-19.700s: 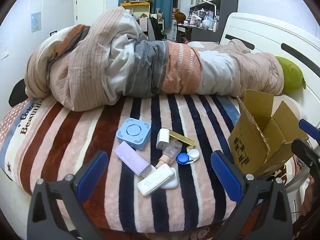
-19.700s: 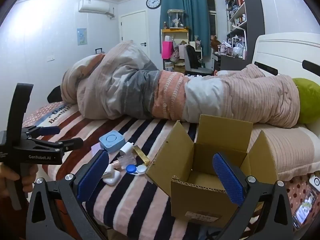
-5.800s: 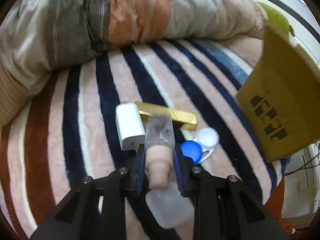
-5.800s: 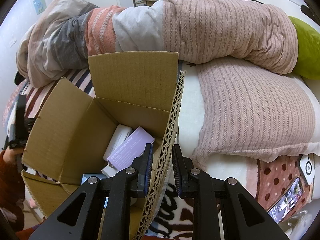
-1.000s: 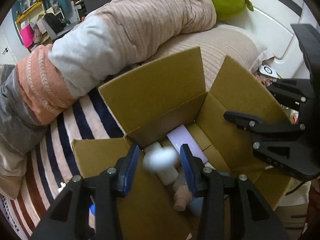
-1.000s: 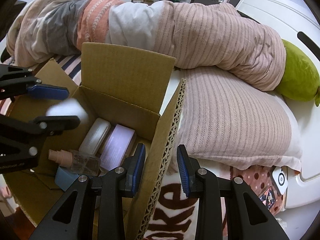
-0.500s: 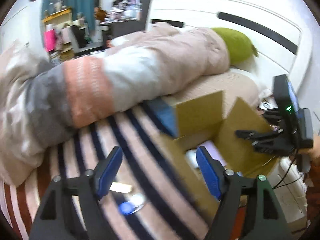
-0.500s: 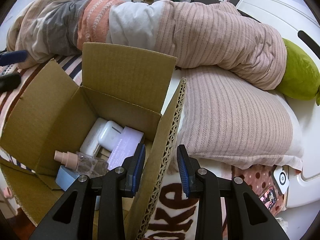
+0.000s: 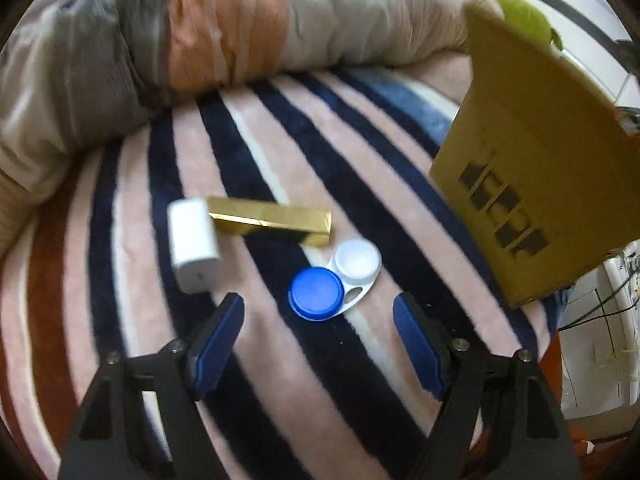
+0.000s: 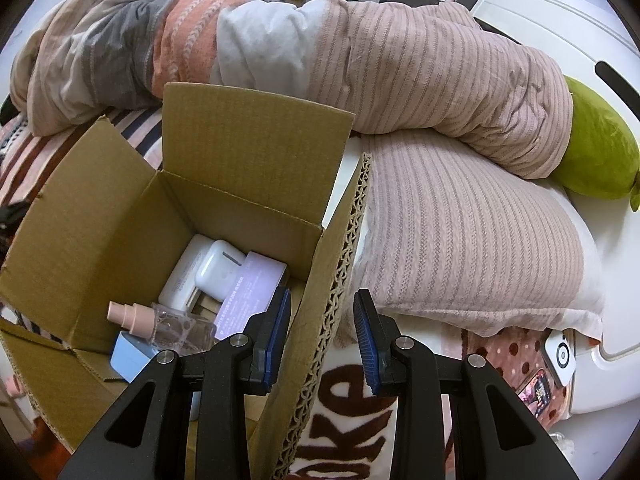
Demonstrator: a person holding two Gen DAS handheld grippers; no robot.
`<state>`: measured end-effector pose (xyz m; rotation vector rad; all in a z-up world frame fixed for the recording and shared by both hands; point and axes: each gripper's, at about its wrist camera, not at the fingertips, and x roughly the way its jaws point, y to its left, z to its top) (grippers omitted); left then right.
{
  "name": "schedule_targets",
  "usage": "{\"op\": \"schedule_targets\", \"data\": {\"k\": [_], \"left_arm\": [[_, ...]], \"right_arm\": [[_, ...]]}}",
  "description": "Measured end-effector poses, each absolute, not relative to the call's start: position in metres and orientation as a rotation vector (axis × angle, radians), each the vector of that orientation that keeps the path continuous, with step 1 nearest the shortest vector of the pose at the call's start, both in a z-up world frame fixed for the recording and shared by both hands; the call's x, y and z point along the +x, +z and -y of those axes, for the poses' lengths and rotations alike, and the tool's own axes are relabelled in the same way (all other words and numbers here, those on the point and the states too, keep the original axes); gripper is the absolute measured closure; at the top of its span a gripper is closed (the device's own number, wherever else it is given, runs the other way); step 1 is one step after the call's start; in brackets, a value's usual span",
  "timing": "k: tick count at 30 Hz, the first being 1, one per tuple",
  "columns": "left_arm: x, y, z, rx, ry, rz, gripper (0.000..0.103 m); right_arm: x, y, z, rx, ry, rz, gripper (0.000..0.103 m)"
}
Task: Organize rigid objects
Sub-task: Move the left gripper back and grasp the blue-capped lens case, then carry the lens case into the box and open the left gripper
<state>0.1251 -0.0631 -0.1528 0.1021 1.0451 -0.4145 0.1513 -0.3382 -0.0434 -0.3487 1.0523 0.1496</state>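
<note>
My left gripper [image 9: 320, 330] is open and empty, just above the striped blanket [image 9: 400, 208]. A blue-and-white contact lens case [image 9: 334, 282] lies between and just ahead of its fingers. A gold bar-shaped box [image 9: 272, 221] and a white charger block [image 9: 192, 246] lie beyond. My right gripper [image 10: 323, 334] straddles the near flap [image 10: 332, 292] of the open cardboard box [image 10: 224, 184], jaws slightly apart around it. Inside lie a white earbuds case [image 10: 218, 268], a white flat case [image 10: 180, 276], a purple box [image 10: 248, 294], a pink-capped bottle [image 10: 160, 324] and a blue box [image 10: 128, 354].
A rolled quilt [image 9: 180, 40] lies across the back of the bed. The box's outer wall [image 9: 532, 184] stands at the right in the left wrist view. A green plush [image 10: 596, 160] and a pillow [image 10: 460, 240] lie right of the box. A phone [image 10: 538, 388] lies at the bed's edge.
My left gripper has swung from over the box down to the blanket above the lens case. The white earbuds case it dropped now rests in the box. My right gripper has held still.
</note>
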Motion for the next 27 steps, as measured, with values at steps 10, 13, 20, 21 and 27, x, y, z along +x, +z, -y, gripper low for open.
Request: {"op": "schedule_targets", "data": {"k": [10,13,20,21,27], "left_arm": [[0.128,-0.161,0.088,0.155,-0.395,-1.005,0.076],[0.121,-0.154,0.086,0.159,-0.416,-0.973,0.076],[0.106,-0.139,0.074,0.135,-0.433,-0.94,0.076],[0.104,-0.134,0.072,0.136,-0.43,-0.929,0.076],[0.092,-0.085,0.063,0.131,-0.427,-0.829,0.076]], "right_arm": [[0.151,-0.044,0.339,-0.345,0.146,-1.058,0.076],[0.151,-0.044,0.339,-0.343,0.147,-1.057,0.076],[0.15,-0.044,0.337,-0.348,0.15,-1.055,0.076],[0.151,-0.043,0.337,-0.347,0.15,-1.055,0.076],[0.151,-0.043,0.337,-0.348,0.15,-1.055,0.076]]}}
